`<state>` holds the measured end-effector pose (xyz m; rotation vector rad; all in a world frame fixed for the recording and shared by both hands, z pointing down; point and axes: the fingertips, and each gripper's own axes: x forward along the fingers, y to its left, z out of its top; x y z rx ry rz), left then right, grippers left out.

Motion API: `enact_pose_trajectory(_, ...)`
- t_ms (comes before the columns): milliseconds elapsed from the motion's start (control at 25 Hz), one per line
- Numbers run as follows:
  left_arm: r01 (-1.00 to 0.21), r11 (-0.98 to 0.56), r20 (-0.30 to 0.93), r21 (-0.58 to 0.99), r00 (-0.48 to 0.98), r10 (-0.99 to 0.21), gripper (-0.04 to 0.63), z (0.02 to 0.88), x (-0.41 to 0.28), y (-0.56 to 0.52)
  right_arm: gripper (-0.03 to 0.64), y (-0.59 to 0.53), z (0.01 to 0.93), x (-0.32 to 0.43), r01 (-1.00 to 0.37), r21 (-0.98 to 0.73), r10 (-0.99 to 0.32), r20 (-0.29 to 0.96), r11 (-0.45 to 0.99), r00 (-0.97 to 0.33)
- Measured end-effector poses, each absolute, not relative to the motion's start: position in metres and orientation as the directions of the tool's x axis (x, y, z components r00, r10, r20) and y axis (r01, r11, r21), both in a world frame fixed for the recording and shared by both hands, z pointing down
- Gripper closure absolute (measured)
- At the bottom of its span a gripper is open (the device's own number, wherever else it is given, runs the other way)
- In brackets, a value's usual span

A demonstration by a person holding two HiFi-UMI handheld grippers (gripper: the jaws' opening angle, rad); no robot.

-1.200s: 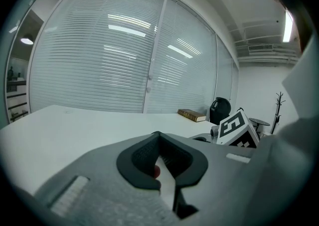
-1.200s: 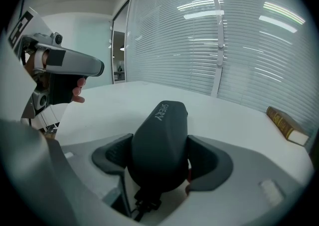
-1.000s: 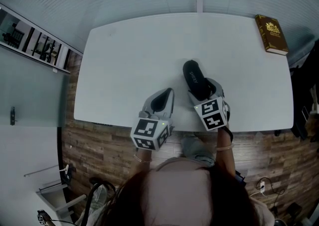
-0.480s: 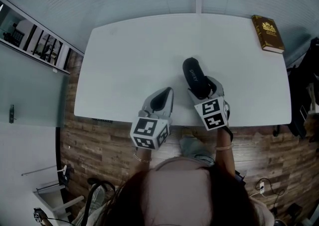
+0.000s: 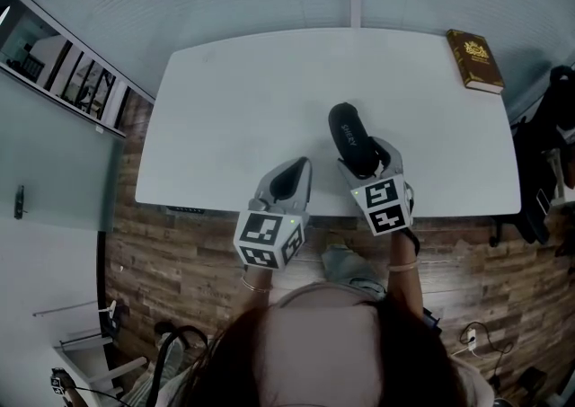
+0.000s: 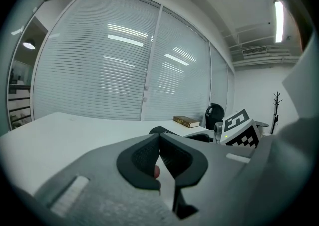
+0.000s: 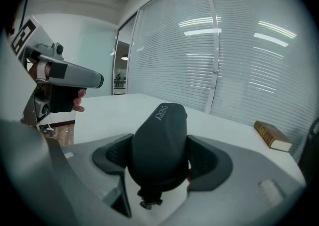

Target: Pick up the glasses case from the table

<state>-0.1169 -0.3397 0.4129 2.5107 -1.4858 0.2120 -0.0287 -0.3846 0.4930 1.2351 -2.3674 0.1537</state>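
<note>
The black glasses case [image 5: 351,138] sticks out forward from my right gripper [image 5: 366,163], whose jaws are shut on its near end; in the right gripper view the case [image 7: 159,145] fills the space between the dark pads. It hangs just over the white table [image 5: 234,109] near the front edge. My left gripper [image 5: 289,182] hovers to the left of the case over the table's front edge, jaws shut with nothing between them. In the left gripper view the pads [image 6: 159,159] meet at the tips.
A brown hardcover book [image 5: 475,60] lies at the table's far right corner, also seen in the right gripper view as the book [image 7: 272,136]. A black chair [image 6: 215,115] stands beyond the table. White blinds run behind it. Wooden floor lies below the front edge.
Both grippers and the case stay about where they were. The view has shifted slightly, so the book and table edges sit a little higher and leftward.
</note>
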Motion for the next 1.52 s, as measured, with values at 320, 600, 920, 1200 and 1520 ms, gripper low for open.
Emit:
enact_pose_trajectory(320, -0.875, -0.473, 0.200, 0.102, 0.483, -0.852, 0.591, 0.401, -0.122, -0.310, 0.277, -0.357, 0.475, -0.030, -0.809, 0.132, -0.773, 0.415, 0.573, -0.480)
enact_pose_trajectory(600, -0.875, -0.475, 0.170, 0.096, 0.485, -0.858, 0.591, 0.392, -0.124, -0.286, 0.278, -0.332, 0.464, -0.031, -0.809, 0.152, -0.786, 0.394, 0.568, -0.477)
enact_pose_trajectory(920, -0.875, -0.475, 0.148, 0.094, 0.484, -0.863, 0.591, 0.384, -0.129, -0.258, 0.277, -0.306, 0.450, -0.035, -0.809, 0.174, -0.799, 0.367, 0.561, -0.476)
enact_pose_trajectory(1200, -0.874, -0.476, 0.134, 0.093, 0.485, -0.864, 0.591, 0.381, -0.127, -0.236, 0.278, -0.286, 0.440, -0.031, -0.811, 0.187, -0.810, 0.346, 0.554, -0.474)
enact_pose_trajectory(1520, -0.874, -0.478, 0.116, 0.086, 0.485, -0.867, 0.592, 0.373, -0.122, -0.212, 0.276, -0.260, 0.432, -0.030, -0.807, 0.190, -0.811, 0.324, 0.560, -0.487)
